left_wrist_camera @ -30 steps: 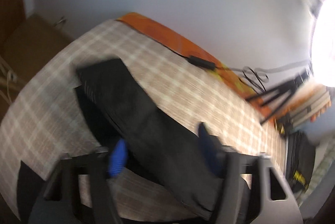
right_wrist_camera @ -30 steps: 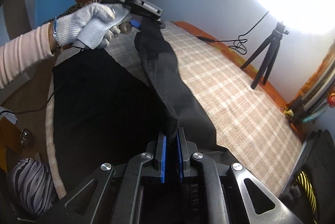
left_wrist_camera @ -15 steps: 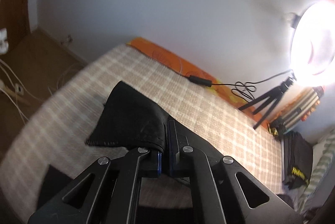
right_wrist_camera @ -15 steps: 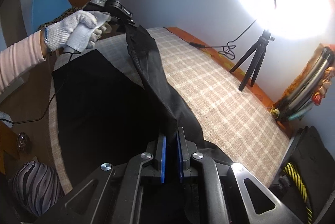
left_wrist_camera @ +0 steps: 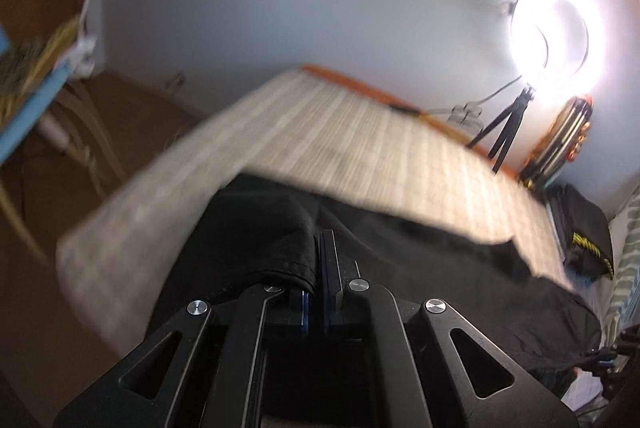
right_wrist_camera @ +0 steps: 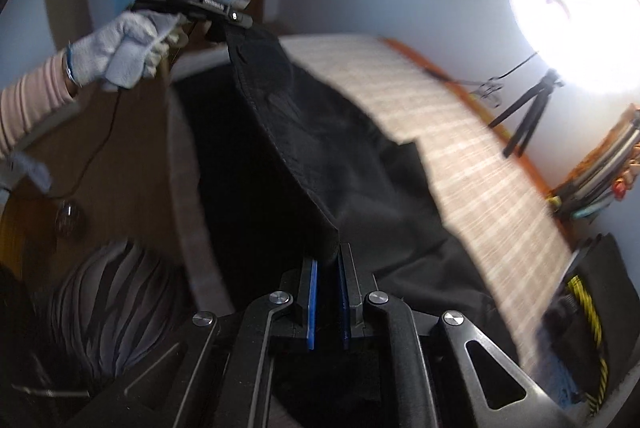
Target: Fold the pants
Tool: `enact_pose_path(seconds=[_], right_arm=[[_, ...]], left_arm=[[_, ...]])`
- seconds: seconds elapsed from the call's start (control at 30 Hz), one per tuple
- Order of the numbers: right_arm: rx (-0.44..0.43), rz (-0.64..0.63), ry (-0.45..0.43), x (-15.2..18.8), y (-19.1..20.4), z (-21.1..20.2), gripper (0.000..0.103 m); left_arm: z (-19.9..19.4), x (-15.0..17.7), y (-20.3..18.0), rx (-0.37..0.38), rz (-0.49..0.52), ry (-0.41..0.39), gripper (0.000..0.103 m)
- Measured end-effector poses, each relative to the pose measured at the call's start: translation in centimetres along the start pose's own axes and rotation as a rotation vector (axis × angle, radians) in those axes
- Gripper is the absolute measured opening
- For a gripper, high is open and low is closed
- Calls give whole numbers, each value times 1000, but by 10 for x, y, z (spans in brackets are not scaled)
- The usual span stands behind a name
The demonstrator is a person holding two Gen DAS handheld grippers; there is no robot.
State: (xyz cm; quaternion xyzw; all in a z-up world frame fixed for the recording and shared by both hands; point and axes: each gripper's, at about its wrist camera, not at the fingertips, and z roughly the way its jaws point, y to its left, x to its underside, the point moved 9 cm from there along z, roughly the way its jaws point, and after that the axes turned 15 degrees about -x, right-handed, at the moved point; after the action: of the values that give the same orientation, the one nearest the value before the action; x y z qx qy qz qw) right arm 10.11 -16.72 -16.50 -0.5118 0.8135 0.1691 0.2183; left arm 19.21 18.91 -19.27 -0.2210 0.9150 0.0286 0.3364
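I see both grippers clamped on the black pants (right_wrist_camera: 328,132): my right gripper (right_wrist_camera: 328,268) pinches one hem end, the left gripper (left_wrist_camera: 316,260) the other, apparently. The fabric stretches above the checked bedspread (right_wrist_camera: 460,132), near the ring light (right_wrist_camera: 576,12).

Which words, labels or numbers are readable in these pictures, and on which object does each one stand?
None can be read.
Left gripper: white lettering on its black body, too blurred to read.
Black pants, plaid tablecloth, ring light: no text visible.
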Motion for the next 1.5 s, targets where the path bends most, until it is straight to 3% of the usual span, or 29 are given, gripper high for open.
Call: enact_pose_path(seconds=[0.17,0.3,0.4,0.43,0.5,0.6,0.7,0.97,1.07,1.13,1.33,1.5], right_arm=[[-2,-17,81,30,13,32,7],[-4,-17,118,45,13,45,7],[3,-16,135,50,8,49,7],[6,-10,142,52,6,51,7],[7,-7,150,52,2,53,7],[7,-3,158,54,5,54,7],[14,-7,171,56,5,56,7],[19,14,165,54,1,60,7],[14,47,136,56,-3,57,8],[4,81,106,56,-4,54,10],[-65,181,-1,59,0,31,30],[-101,290,-125,69,-7,-14,42]], left_arm=[[24,53,18,18,-74,99,3],[28,64,18,50,-119,93,4],[29,61,21,-3,-119,72,19],[28,60,30,-9,-142,69,25],[30,54,47,-17,-224,64,27],[30,54,70,-27,-310,49,27],[28,52,78,-61,-303,18,8],[30,69,93,-164,-251,21,5],[28,67,96,-219,-198,20,22],[21,63,104,-269,-191,4,52],[-12,50,103,-309,-148,-73,55],[-47,43,47,-237,-26,-152,55]])
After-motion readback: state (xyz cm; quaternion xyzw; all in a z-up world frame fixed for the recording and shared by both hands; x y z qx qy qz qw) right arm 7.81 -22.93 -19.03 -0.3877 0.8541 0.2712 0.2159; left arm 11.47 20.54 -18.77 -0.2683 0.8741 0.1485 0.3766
